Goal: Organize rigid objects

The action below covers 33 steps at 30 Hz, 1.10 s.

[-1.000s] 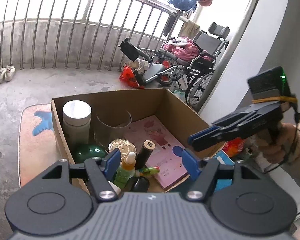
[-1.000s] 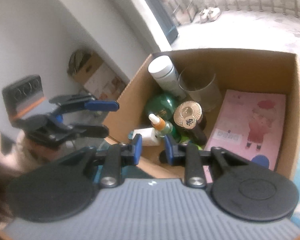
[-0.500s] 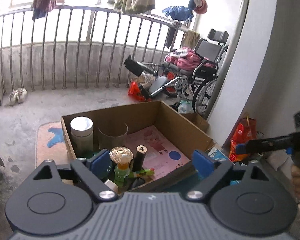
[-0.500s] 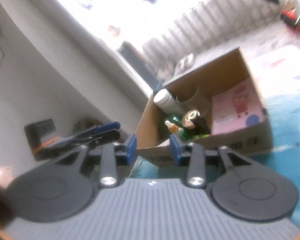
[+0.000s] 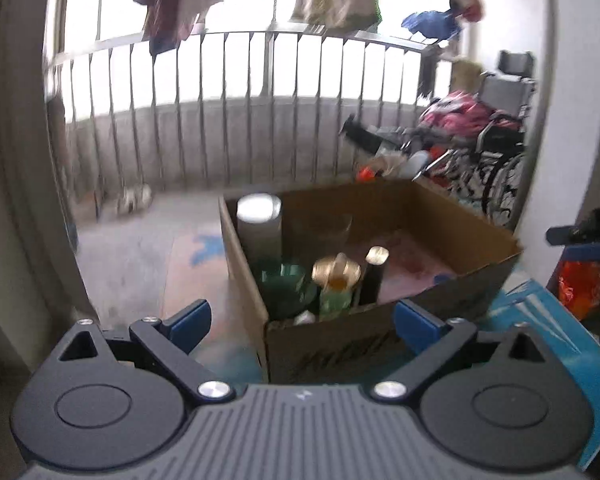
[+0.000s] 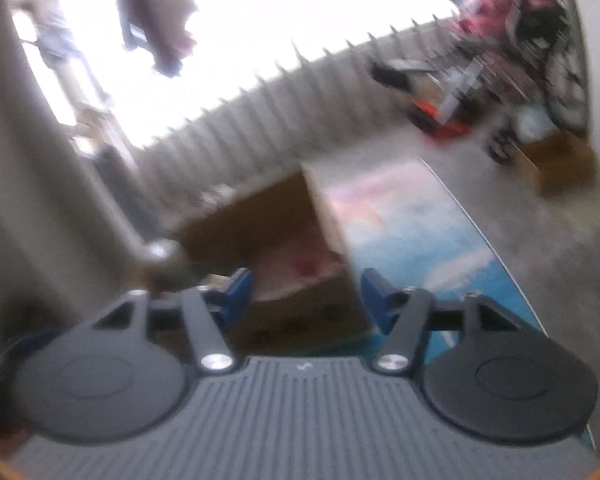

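**Grippers part beside the packed box**

Cardboard box [image 5: 380, 320] sits on a blue patterned mat [image 6: 440, 248] on the concrete floor, and every rigid object in view stands inside it. Against its far left wall is a white-capped jar [image 5: 259, 220], with a clear glass [image 5: 332, 228] to the jar's right. Nearer the front wall cluster a green rounded piece [image 5: 286, 284], a gold-topped bottle [image 5: 337, 276] and a dark tube with a pale cap [image 5: 374, 276]; something pink lies flat on the box floor.

The left gripper [image 5: 302, 322] hangs just in front of the box's near corner, jaws spreading wide with nothing between them. The right gripper [image 6: 306, 296] is likewise opening and empty, off the box's right front edge.

To do the next pick well, I judge each hand should settle first, since both views are smeared, then come down over one upright item from above, clear of its neighbours.

Dark lettering runs along the box's front face, but it is too blurred to read.
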### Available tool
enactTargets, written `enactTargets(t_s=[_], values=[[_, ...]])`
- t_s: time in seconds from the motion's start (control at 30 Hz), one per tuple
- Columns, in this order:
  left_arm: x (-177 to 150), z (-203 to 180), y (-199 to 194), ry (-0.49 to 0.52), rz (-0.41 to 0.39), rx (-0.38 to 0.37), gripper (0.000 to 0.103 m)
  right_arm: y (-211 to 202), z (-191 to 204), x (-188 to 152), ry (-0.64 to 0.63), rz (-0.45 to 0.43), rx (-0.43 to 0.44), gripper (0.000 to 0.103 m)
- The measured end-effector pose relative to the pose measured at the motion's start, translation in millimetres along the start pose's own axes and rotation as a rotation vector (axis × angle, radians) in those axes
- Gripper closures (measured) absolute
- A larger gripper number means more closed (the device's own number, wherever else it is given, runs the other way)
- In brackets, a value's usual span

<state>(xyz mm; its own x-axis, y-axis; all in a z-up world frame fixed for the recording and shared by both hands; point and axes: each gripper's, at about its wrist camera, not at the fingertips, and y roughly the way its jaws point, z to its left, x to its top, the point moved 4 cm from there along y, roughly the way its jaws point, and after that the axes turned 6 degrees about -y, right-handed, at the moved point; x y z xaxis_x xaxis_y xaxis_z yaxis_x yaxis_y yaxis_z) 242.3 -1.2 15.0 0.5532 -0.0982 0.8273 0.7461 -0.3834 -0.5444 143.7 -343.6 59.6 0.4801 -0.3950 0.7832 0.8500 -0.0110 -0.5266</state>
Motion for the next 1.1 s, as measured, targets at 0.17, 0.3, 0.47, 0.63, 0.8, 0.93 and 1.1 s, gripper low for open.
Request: enactTargets(t_s=[0.17,0.3,0.47,0.63,0.8,0.93,1.1], values=[[-9,9,59,-0.083,0.134,-0.073,0.005,97,-10,-1,0.056,0.122,-0.027,0.038],[-10,12,73,-0.144,0.143,-0.118,0.001,142,-2,-4,0.034,0.204,-0.030,0.042],[-18,14,67,-0.131,0.124,-0.124,0.001,119,0,-10,-0.005,0.201,-0.029,0.047],[-18,5,63,-0.093,0.127,-0.102,0.001,93,3,-21,0.006,0.179,-0.024,0.047],[-22,8,57,-0.105,0.121,-0.122,0.001,78,2,-28,0.019,0.165,-0.040,0.047],[-25,3,52,-0.098,0.125,-0.127,0.001,77,-1,-26,0.027,0.165,-0.044,0.047],[-25,11,50,-0.119,0.112,-0.161,0.001,77,-4,-24,0.031,0.164,-0.029,0.045]])
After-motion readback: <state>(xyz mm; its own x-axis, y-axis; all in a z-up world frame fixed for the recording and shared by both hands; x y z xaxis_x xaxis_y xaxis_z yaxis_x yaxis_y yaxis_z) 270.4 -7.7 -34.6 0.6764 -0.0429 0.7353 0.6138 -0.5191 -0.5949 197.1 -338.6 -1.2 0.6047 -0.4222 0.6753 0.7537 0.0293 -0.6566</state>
